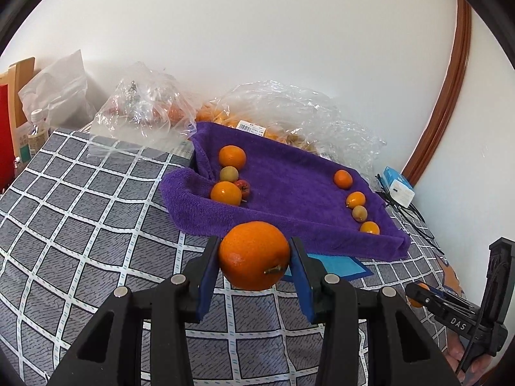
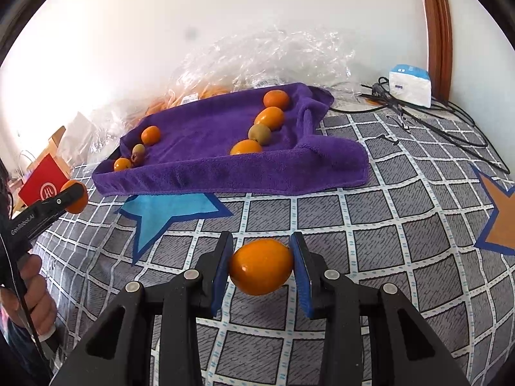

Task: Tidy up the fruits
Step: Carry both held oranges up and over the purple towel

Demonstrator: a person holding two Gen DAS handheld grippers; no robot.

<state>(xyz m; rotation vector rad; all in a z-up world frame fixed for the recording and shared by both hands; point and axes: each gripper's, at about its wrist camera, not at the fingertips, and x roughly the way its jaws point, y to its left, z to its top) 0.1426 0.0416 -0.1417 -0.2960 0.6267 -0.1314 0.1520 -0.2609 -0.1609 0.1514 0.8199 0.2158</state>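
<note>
Left gripper (image 1: 255,259) jaws pinching an orange (image 1: 254,255), stem facing the camera, held above the checked bed (image 1: 96,212) just short of the towel's near edge. Right gripper (image 2: 261,267) jaws clamped on a smooth kumquat (image 2: 261,266) over the bed, past the blue star (image 2: 167,212). Beyond, purple towel (image 1: 289,173) shaped like a tray: fruits grouped at its left end, a row along its right end. Behind, plastic bags (image 1: 145,112) against the wall.
</note>
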